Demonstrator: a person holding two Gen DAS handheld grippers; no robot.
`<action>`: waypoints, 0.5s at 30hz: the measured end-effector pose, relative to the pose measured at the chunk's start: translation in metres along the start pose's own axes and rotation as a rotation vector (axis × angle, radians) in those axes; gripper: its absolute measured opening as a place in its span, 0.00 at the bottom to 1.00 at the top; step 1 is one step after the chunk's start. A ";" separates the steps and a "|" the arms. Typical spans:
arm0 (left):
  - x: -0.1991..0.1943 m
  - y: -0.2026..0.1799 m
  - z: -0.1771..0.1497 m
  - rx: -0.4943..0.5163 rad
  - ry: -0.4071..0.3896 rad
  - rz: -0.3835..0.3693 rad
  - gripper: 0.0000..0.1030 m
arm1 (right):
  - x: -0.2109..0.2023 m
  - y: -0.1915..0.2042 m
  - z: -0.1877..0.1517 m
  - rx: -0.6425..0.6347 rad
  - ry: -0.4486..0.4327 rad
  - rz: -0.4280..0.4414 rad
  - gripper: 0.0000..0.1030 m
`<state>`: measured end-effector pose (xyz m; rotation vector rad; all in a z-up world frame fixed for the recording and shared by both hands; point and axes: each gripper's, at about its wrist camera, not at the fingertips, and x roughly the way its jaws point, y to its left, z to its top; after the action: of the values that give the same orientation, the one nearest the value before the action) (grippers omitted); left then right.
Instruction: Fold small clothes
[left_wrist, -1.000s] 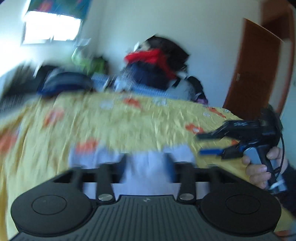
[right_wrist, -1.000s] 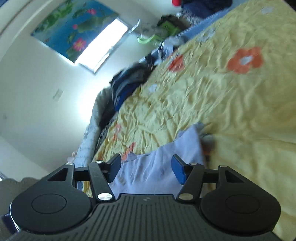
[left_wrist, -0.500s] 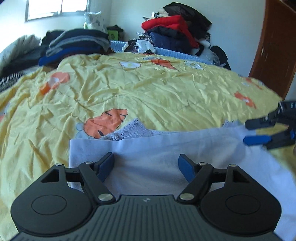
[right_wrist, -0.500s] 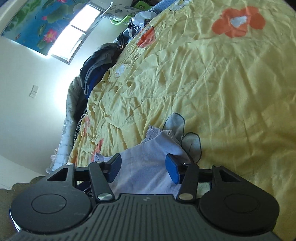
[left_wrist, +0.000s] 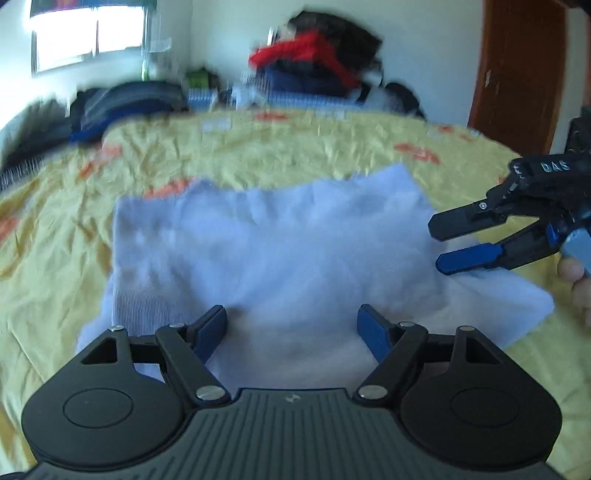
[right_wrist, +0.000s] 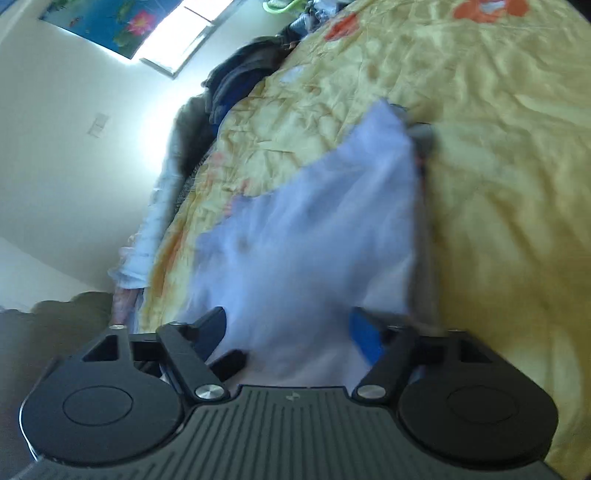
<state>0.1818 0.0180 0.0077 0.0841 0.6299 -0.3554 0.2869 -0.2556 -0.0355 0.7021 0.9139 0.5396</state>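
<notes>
Both hand-held grippers are opening over the pale blue garment (left_wrist: 280, 251) on the yellow bedspread (left_wrist: 55, 236): the left hand-held gripper (left_wrist: 291, 326) at its six-o'clock edge, the right hand-held gripper (left_wrist: 452, 240) at three o'clock. Neither pinches cloth, probably so the fold lies flat.

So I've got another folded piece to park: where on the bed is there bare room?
Free: the yellow bedspread between the pale blue garment and the far clothes piles, and the strip left of the garment. Crowded: the far edge, and the garment's right side, where the right gripper sits.
</notes>
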 end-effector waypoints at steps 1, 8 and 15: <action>0.001 -0.002 -0.001 0.012 -0.004 0.007 0.78 | -0.003 -0.005 -0.002 0.013 -0.016 0.018 0.58; -0.030 -0.020 0.007 -0.029 0.003 0.065 0.78 | -0.028 0.031 -0.018 -0.062 -0.063 -0.028 0.60; -0.046 -0.036 -0.030 -0.019 0.046 0.054 0.80 | -0.023 0.051 -0.067 -0.279 0.015 -0.159 0.65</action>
<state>0.1179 0.0031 0.0115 0.0910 0.6749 -0.2957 0.2122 -0.2170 -0.0140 0.3700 0.8785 0.5182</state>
